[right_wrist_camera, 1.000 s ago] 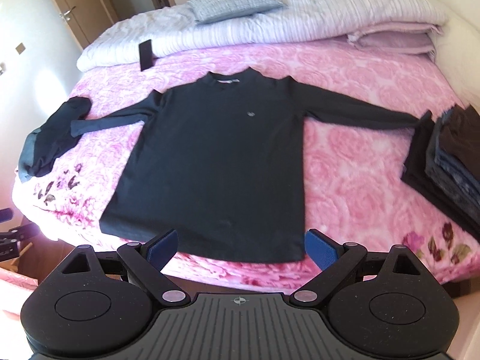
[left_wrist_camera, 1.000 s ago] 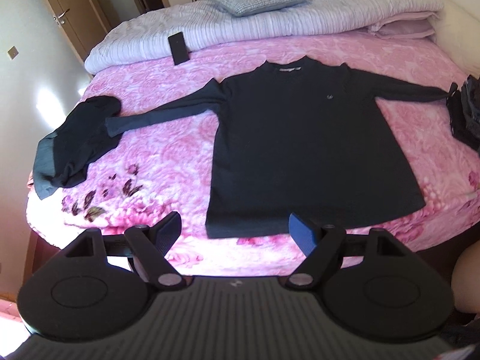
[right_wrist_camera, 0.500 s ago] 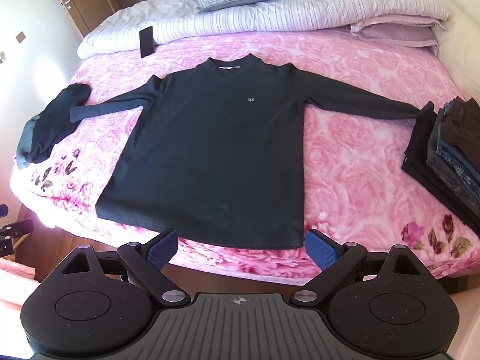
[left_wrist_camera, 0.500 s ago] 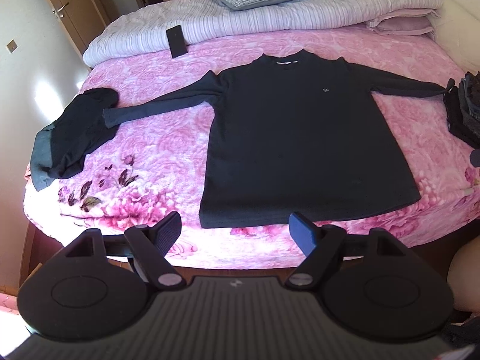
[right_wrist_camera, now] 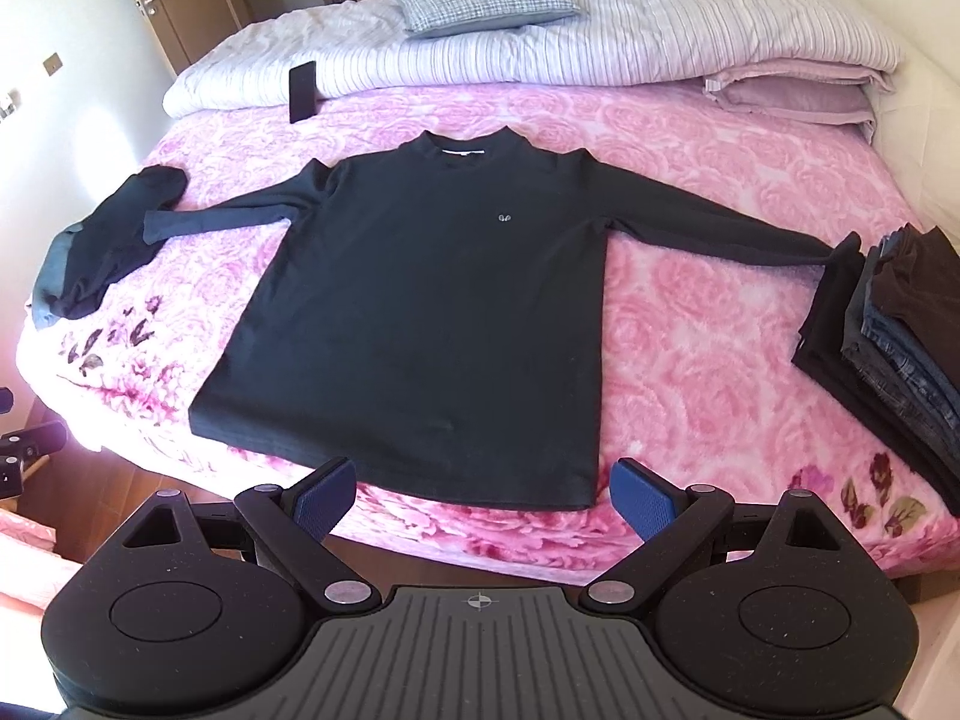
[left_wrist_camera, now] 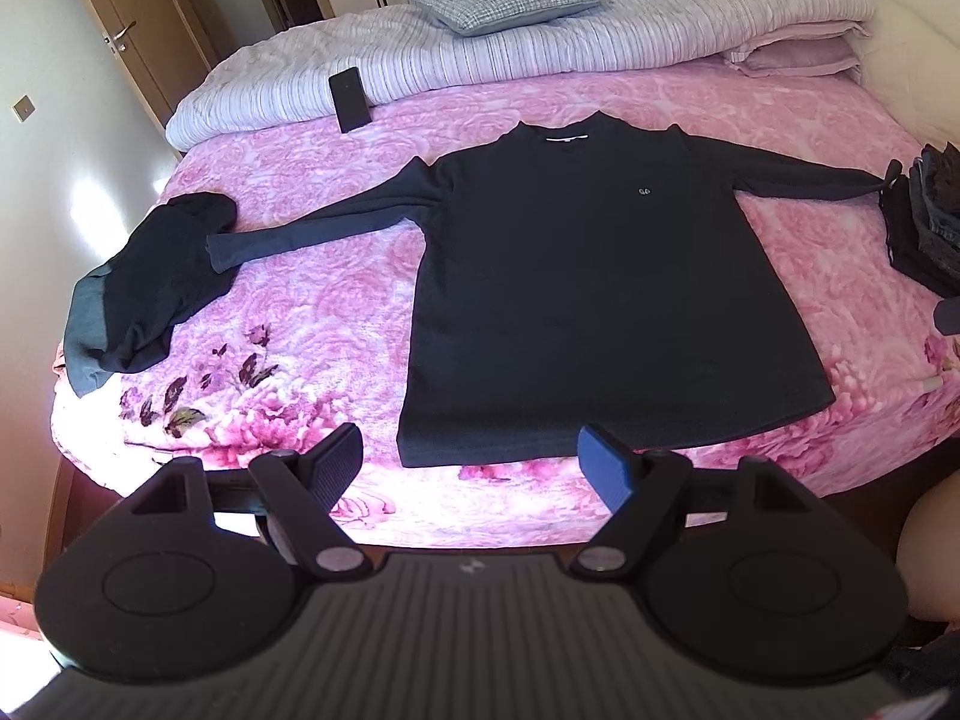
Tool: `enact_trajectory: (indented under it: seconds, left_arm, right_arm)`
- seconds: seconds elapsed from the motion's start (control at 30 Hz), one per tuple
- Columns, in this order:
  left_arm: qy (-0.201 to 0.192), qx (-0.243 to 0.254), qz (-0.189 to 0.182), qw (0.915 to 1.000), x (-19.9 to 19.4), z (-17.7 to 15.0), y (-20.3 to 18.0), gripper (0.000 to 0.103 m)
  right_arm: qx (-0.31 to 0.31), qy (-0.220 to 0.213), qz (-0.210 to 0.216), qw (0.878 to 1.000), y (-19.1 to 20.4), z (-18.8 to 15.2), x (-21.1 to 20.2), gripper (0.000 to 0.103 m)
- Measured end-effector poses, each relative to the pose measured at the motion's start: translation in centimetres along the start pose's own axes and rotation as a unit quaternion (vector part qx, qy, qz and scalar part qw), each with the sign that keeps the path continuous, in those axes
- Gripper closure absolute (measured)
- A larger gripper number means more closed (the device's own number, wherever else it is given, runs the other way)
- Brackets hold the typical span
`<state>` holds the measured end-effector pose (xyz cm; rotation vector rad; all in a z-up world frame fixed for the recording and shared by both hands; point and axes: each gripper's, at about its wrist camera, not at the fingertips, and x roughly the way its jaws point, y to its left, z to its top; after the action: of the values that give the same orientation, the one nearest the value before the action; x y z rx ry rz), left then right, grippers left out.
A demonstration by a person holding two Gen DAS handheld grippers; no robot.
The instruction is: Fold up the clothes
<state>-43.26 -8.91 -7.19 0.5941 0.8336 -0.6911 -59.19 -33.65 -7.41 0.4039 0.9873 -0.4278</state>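
A black long-sleeved shirt (left_wrist_camera: pixel 594 294) lies flat, front up, on the pink floral bedspread (left_wrist_camera: pixel 312 324), sleeves spread to both sides; it also shows in the right wrist view (right_wrist_camera: pixel 432 312). My left gripper (left_wrist_camera: pixel 474 462) is open and empty, above the bed's near edge by the shirt's hem. My right gripper (right_wrist_camera: pixel 483 492) is open and empty, just short of the hem. A crumpled dark garment (left_wrist_camera: pixel 144 282) lies at the bed's left edge, beside the left sleeve's cuff.
A stack of folded dark clothes (right_wrist_camera: pixel 888 324) sits at the bed's right side by the right cuff. A black phone (right_wrist_camera: pixel 302 90) leans on the rolled striped duvet (right_wrist_camera: pixel 600 42) with a checked pillow (right_wrist_camera: pixel 480 3) at the head. A wooden door (right_wrist_camera: pixel 174 6) stands far left.
Both grippers have pulled back and risen a little from the bed, so the shirt sits further away in both views. Both stay open. The shirt has not moved.
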Motion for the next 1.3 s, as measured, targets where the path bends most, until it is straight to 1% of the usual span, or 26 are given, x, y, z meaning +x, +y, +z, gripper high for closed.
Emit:
enact_trajectory:
  seconds: [0.1,0.2,0.37,0.43,0.5,0.57,0.63,0.67,0.73,0.8,0.97,1.03,1.07,1.13,1.17,1.23,1.3]
  left_arm:
    - [-0.004,-0.007,0.003,1.0000,0.1,0.0,0.4,0.027]
    - [-0.005,-0.022,0.012,0.9997,0.6,0.1,1.9,0.027]
    - [-0.026,-0.068,0.034,0.9968,2.5,1.4,7.5,0.027]
    - [-0.039,-0.089,0.042,0.9944,3.6,2.2,10.4,0.027]
    - [-0.048,-0.110,0.046,0.9917,5.4,3.2,13.7,0.027]
    - [-0.054,-0.123,0.048,0.9897,8.0,4.3,17.3,0.027]
    - [-0.055,-0.125,0.049,0.9894,11.4,5.6,21.0,0.027]
    - [-0.056,-0.125,0.048,0.9895,13.3,6.3,23.0,0.027]
    - [-0.057,-0.119,0.033,0.9908,17.8,7.6,27.1,0.027]
    - [-0.056,-0.110,0.010,0.9923,22.8,9.1,31.2,0.027]
    - [-0.046,-0.109,-0.049,0.9918,34.7,13.1,41.1,0.028]
    - [-0.038,-0.116,-0.072,0.9900,38.8,14.5,44.5,0.028]
    - [-0.034,-0.120,-0.084,0.9887,40.8,15.1,46.0,0.028]
    - [-0.026,-0.128,-0.111,0.9852,44.2,16.2,48.6,0.028]
    - [-0.020,-0.133,-0.125,0.9830,45.8,16.8,49.8,0.028]
    - [0.001,-0.154,-0.155,0.9757,48.6,17.5,51.7,0.028]
    - [0.022,-0.187,-0.183,0.9649,51.2,18.0,53.5,0.032]
  right_arm:
    - [-0.013,-0.012,0.004,1.000,0.8,0.9,0.4,0.009]
    - [-0.026,-0.024,0.008,0.999,1.5,1.7,0.8,0.009]
    - [-0.048,-0.045,0.015,0.998,2.8,3.2,1.4,0.009]
    - [-0.087,-0.068,0.012,0.994,4.9,4.7,2.0,0.009]
    - [-0.133,-0.090,0.010,0.987,7.3,6.0,3.0,0.009]
    - [-0.174,-0.103,0.011,0.979,10.2,7.6,4.7,0.009]
    - [-0.202,-0.109,0.019,0.973,13.4,9.5,7.0,0.009]
    - [-0.212,-0.107,0.021,0.971,15.5,10.6,8.9,0.009]
    - [-0.233,-0.104,0.026,0.967,19.6,12.7,12.5,0.009]
    - [-0.253,-0.101,0.031,0.962,23.7,14.9,16.1,0.009]
    - [-0.289,-0.041,0.016,0.956,34.7,19.7,27.6,0.009]
    - [-0.308,-0.021,0.015,0.951,38.4,21.2,32.1,0.009]
    - [-0.320,-0.017,0.019,0.947,39.1,22.0,34.9,0.009]
    - [-0.337,-0.011,0.018,0.941,41.7,23.5,38.3,0.009]
    - [-0.340,-0.009,0.018,0.940,42.3,24.3,39.5,0.009]
    - [-0.347,-0.006,0.017,0.938,43.4,25.8,41.9,0.009]
    - [-0.353,-0.002,0.016,0.936,44.6,27.4,44.4,0.009]
